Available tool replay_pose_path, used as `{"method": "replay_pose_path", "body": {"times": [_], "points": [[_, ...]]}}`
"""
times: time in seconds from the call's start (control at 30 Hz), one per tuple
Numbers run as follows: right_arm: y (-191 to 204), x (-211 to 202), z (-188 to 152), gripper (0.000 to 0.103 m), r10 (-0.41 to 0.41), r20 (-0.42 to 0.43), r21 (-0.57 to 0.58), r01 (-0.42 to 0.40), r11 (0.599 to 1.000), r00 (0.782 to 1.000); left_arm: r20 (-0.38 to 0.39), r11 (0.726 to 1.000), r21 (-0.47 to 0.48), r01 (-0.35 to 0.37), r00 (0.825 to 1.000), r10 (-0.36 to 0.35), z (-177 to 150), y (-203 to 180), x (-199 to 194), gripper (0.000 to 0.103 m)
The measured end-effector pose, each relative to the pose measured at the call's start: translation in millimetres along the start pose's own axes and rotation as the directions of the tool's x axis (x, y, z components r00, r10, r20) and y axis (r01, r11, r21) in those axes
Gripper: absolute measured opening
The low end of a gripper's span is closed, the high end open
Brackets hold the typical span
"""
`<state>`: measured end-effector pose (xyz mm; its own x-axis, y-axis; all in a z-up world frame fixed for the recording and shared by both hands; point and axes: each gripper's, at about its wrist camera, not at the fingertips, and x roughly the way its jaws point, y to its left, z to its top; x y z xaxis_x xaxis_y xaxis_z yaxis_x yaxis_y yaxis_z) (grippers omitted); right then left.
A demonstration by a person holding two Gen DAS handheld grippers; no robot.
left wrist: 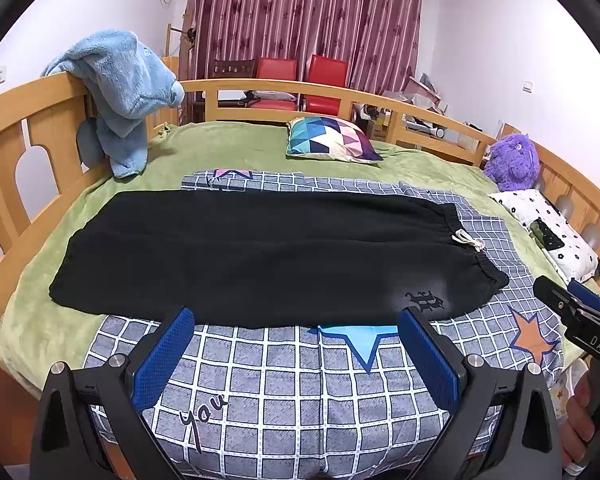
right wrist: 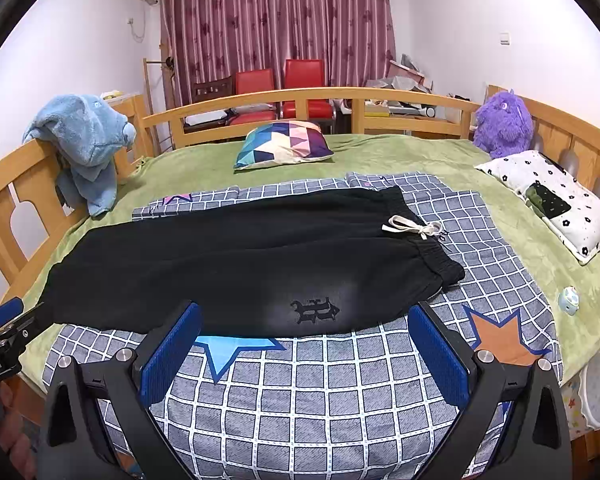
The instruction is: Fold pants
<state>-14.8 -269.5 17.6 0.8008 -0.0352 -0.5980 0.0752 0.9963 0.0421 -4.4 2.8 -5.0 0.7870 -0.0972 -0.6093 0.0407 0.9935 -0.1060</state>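
Your left gripper (left wrist: 296,344) and right gripper (right wrist: 304,340) both hover with fingers spread wide, holding nothing, just short of the near edge of the black pants (left wrist: 260,252). The pants lie flat across a checked blanket (left wrist: 300,400), legs to the left, waistband to the right. Pinch too deep and you may lift the blanket along with them; the loose drawstring (right wrist: 412,227) could snag. Left to right around them: a blue plush (left wrist: 120,92), a patterned cushion (left wrist: 332,140), a purple plush (left wrist: 512,164). Nothing blocks the fold.

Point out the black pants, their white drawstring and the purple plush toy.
black pants (right wrist: 228,256), right wrist view, middle of the legs.
white drawstring (right wrist: 410,227), right wrist view, the bow's knot.
purple plush toy (left wrist: 512,162), left wrist view, its body.
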Motion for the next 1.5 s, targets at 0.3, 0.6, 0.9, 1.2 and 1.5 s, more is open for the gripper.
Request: {"method": "replay_pose_path", "body": {"times": [0.3,0.6,0.9,1.2,1.5], "points": [[1,0,0,0.101,-0.002,0.003,-0.003,0.002,1.000,1.000,0.000,1.000,-0.006,0.004,1.000,-0.004,-2,-1,0,0.103],[0,0,0,0.101,0.004,0.002,0.006,-0.004,1.000,1.000,-0.002,1.000,-0.005,0.006,1.000,-0.006,-2,-1,0,0.103],[2,-2,0,0.101,-0.001,0.006,0.001,0.001,1.000,1.000,-0.006,1.000,-0.017,0.014,1.000,-0.014,-4,-4,-2,0.103],[0,-1,-1,0.102,0.005,0.008,0.004,-0.005,1.000,1.000,-0.007,1.000,-0.016,0.015,1.000,-0.015,1,0,-1,0.103],[-5,17,-3,0.102,0.012,-0.013,0.013,-0.012,1.000,1.000,0.028,0.999,-0.026,-0.039,0.999,0.039,1,6,8,0.103]]}}
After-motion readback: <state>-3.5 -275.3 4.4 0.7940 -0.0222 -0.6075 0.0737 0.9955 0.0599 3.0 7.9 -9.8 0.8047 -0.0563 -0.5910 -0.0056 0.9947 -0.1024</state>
